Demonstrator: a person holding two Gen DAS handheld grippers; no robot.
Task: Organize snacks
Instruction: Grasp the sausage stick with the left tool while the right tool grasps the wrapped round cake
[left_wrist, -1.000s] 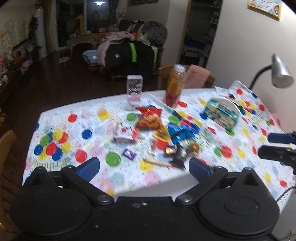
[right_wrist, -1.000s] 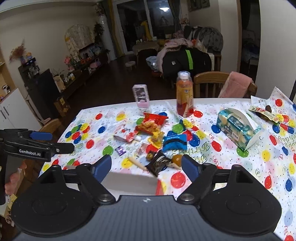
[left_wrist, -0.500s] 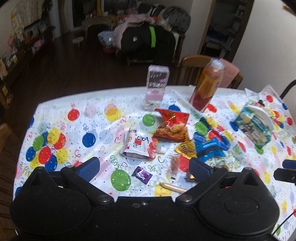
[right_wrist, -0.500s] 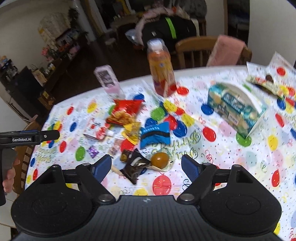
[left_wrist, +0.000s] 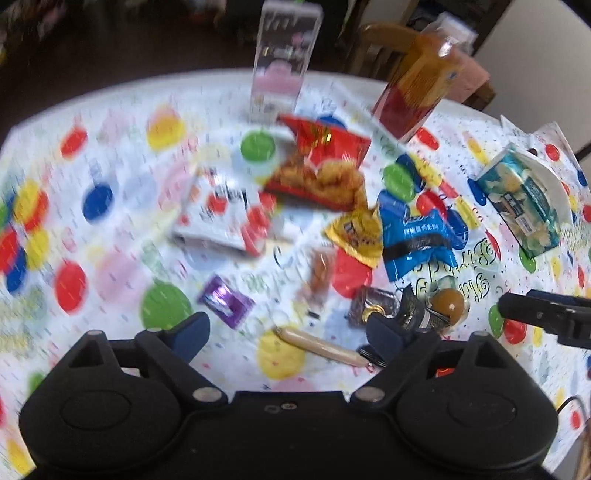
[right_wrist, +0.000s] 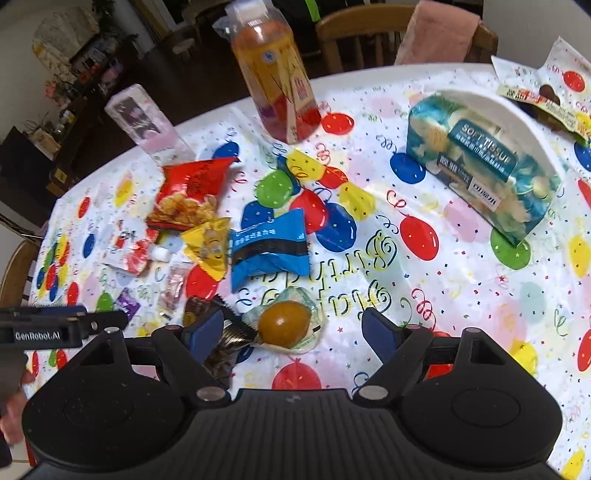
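Snacks lie scattered on the balloon-print tablecloth (right_wrist: 424, 280). In the right wrist view a red chip bag (right_wrist: 188, 195), a yellow packet (right_wrist: 208, 245), a blue packet (right_wrist: 267, 251), a dark wrapper (right_wrist: 225, 332) and a wrapped brown egg (right_wrist: 284, 323) lie ahead. My right gripper (right_wrist: 293, 330) is open, low over the egg. My left gripper (left_wrist: 288, 332) is open above a thin sausage stick (left_wrist: 321, 345), with a purple candy (left_wrist: 225, 301) and a white-red pouch (left_wrist: 218, 214) beyond. The other gripper shows at each view's edge.
An orange drink bottle (right_wrist: 277, 81) and a clear pink box (right_wrist: 147, 122) stand at the far side. A teal tissue pack (right_wrist: 480, 162) in a white holder sits on the right. Wooden chairs (right_wrist: 354, 33) stand behind the table.
Both grippers have moved forward and down toward the snack pile. The snacks look larger and nearer. Both stay open.
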